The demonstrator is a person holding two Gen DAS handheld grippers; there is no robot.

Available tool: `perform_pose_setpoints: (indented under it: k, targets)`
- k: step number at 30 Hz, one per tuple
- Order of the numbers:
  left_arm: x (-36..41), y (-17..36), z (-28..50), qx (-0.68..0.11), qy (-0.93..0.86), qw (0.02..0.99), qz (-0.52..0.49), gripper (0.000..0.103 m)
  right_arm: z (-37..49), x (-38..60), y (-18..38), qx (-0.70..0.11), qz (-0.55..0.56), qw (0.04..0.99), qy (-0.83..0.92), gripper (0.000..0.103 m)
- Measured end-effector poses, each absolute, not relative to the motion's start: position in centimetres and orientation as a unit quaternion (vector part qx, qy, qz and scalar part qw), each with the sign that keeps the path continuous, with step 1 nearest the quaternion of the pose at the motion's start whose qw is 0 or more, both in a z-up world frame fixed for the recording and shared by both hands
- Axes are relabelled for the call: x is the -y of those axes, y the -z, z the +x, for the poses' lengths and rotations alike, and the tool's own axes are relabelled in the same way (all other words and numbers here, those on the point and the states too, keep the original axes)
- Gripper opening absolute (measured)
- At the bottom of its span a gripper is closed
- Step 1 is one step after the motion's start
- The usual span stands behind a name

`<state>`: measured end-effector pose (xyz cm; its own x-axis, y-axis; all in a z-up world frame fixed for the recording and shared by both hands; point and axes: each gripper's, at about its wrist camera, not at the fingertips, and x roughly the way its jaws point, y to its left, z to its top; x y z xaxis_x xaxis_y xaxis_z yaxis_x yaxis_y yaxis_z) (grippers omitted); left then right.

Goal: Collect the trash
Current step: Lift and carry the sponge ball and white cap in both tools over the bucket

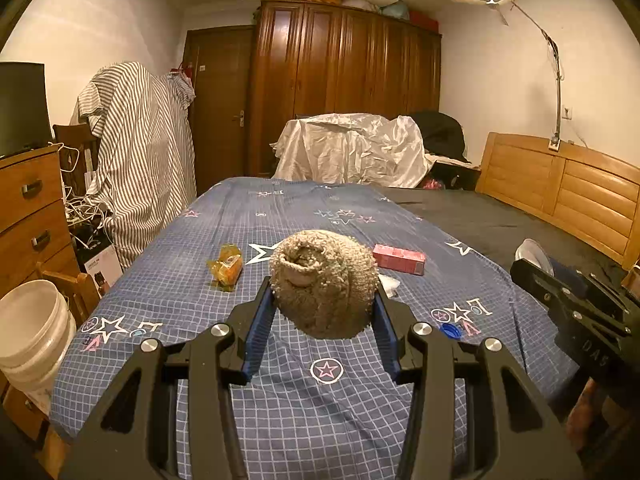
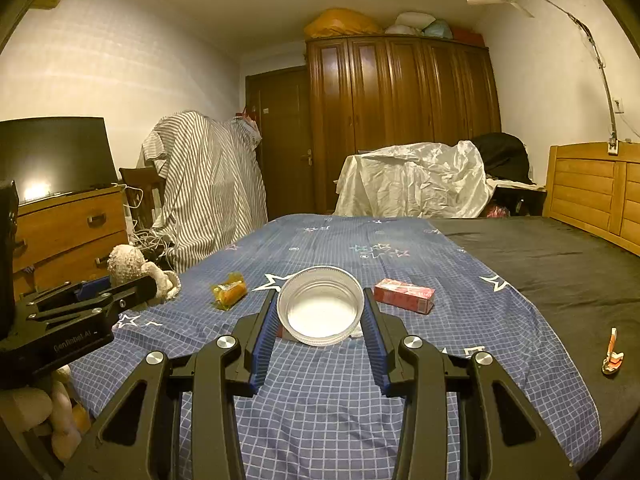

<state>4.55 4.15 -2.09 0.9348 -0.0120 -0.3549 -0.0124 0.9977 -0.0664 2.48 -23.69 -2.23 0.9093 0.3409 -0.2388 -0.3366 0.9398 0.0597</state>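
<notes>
- Overall, the work surface was a bed covered by a blue checked sheet (image 1: 320, 412) printed with stars; a dark sheet (image 2: 560, 264) covered the bed's far right part.
- The left gripper (image 1: 324, 300) was closed partway on a beige woolly bundle (image 1: 324, 284), its blue pads pressing both sides; the bundle was held clear of the sheet.
- The right gripper (image 2: 320, 308) was clamped partway on a round white lid (image 2: 322, 306), open side facing the camera, pads touching its rim.
- Loose trash lay on the blue sheet: a crumpled yellow wrapper (image 1: 227, 266) left of centre, a pink carton (image 1: 399, 259) to the right, and a blue bottle cap (image 1: 451, 331) near the left gripper's right finger.
- A small red-and-white scrap (image 2: 612, 354) lay on the dark sheet, well apart from the rest.
- A white bucket (image 1: 32, 328) stood beside the bed's left edge, near a wooden dresser (image 1: 28, 204) that carried a dark screen (image 2: 52, 152).
- Behind the bed stood a tall brown wardrobe (image 1: 344, 88) with bags stacked on top, a closed brown door (image 1: 218, 108) and a striped cloth (image 1: 140, 152) draped over something.
- A pale sheet (image 1: 352, 152) covered an object at the bed's far end; a wooden headboard (image 1: 560, 188) ran along the right wall, and a ceiling fan (image 1: 486, 0) hung above.
</notes>
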Motion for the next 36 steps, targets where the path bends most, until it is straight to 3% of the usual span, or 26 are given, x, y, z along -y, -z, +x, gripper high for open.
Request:
perform_pose_setpoints:
  k: [16, 36]
  targets:
    - [-7.8, 0.8, 4.3, -0.173, -0.048, 0.983, -0.043, 0.044, 4.7, 20.2, 0.5, -0.127, -0.003, 0.965, -0.231, 0.042]
    - [-24.3, -1.9, 0.3, -0.155, -0.209, 0.962, -0.078, 0.044, 6.7, -2.8, -3.8, -0.144, -0.040, 0.901, -0.406, 0.042]
